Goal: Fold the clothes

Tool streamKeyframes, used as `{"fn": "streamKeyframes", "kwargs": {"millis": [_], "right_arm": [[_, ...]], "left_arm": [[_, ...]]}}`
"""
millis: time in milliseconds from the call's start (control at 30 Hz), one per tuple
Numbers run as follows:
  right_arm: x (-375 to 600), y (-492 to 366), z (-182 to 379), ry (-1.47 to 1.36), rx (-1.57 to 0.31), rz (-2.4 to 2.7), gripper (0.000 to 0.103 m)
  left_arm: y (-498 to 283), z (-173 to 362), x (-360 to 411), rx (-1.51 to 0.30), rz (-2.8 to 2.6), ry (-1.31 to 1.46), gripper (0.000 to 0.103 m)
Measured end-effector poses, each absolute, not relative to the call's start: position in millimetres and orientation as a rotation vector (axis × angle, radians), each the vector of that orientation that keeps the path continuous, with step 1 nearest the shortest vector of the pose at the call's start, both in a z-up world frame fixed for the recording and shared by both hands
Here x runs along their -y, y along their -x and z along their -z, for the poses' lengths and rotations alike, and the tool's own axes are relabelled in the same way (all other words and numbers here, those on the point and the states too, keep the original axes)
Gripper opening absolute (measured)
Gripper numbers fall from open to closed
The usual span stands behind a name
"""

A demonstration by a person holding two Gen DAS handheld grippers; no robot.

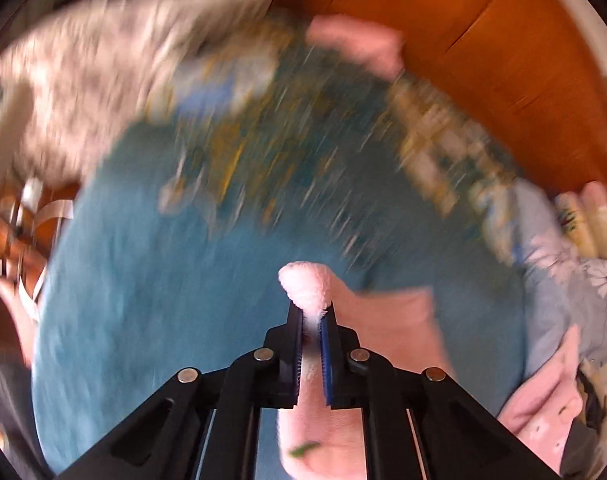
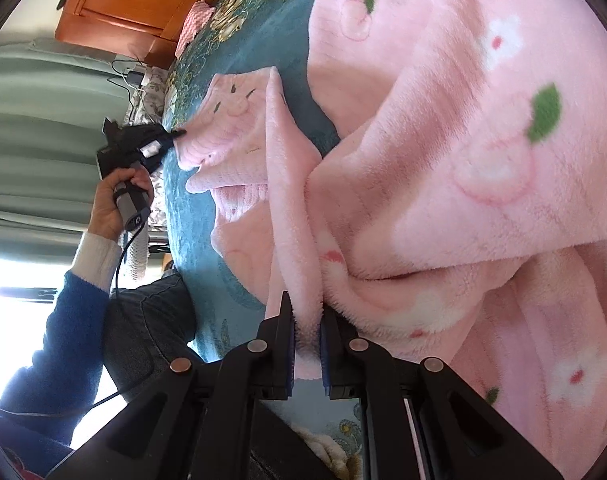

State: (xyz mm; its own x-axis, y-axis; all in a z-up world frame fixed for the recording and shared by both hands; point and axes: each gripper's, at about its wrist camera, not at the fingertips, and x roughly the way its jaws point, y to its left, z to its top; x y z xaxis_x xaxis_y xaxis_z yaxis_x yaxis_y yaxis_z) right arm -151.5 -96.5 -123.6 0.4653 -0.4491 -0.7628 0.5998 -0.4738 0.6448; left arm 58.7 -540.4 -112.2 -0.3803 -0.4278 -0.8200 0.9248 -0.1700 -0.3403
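we see the left gripper [image 1: 311, 316] clamped on a fold of the pink fleece garment [image 1: 307, 284]; the right gripper [image 2: 306, 320] pinches another edge of it; the garment drapes over the teal bedspread [image 1: 151, 280]; left view blurred, possibly mid-swing; orange wooden headboard [image 1: 483, 60] behind.

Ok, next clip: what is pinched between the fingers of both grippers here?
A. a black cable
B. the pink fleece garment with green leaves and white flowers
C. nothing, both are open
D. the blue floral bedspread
B: the left gripper and the right gripper each have the pink fleece garment with green leaves and white flowers clamped between their fingers, above the blue floral bedspread.
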Motion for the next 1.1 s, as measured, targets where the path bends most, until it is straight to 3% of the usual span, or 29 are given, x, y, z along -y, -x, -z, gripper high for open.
{"fn": "streamKeyframes", "kwargs": {"millis": [33, 100, 200, 433, 533, 700, 800, 900, 1100], "right_arm": [[98, 151, 120, -1.649, -0.149, 1.246, 0.012], [101, 151, 110, -1.63, -0.183, 1.268, 0.029], [102, 152, 94, -1.602, -0.222, 1.298, 0.037], [94, 165, 65, -1.549, -0.269, 1.459, 0.041], [80, 174, 59, -1.557, -0.241, 1.549, 0.041], [43, 184, 50, -1.582, -0.222, 1.704, 0.041], [13, 176, 49, -1.63, -0.272, 1.762, 0.042], [-11, 142, 62, -1.68, -0.398, 1.709, 0.051], [9, 58, 114, -1.584, -0.783, 1.508, 0.052]], "left_arm": [[-58, 99, 538, -0.984, 1.772, -0.647, 0.008], [-55, 79, 540, -0.825, 1.811, -0.582, 0.008], [-55, 84, 553, -0.731, 1.801, -0.628, 0.008], [-91, 119, 551, -0.898, 1.621, -0.715, 0.012], [-98, 117, 545, -0.977, 1.554, -0.71, 0.025], [-75, 92, 519, -0.938, 1.654, -0.737, 0.041], [-51, 91, 505, -0.88, 1.705, -0.847, 0.042], [-39, 92, 494, -0.832, 1.737, -0.924, 0.042], [-49, 79, 473, -0.765, 1.787, -0.955, 0.042]]}}
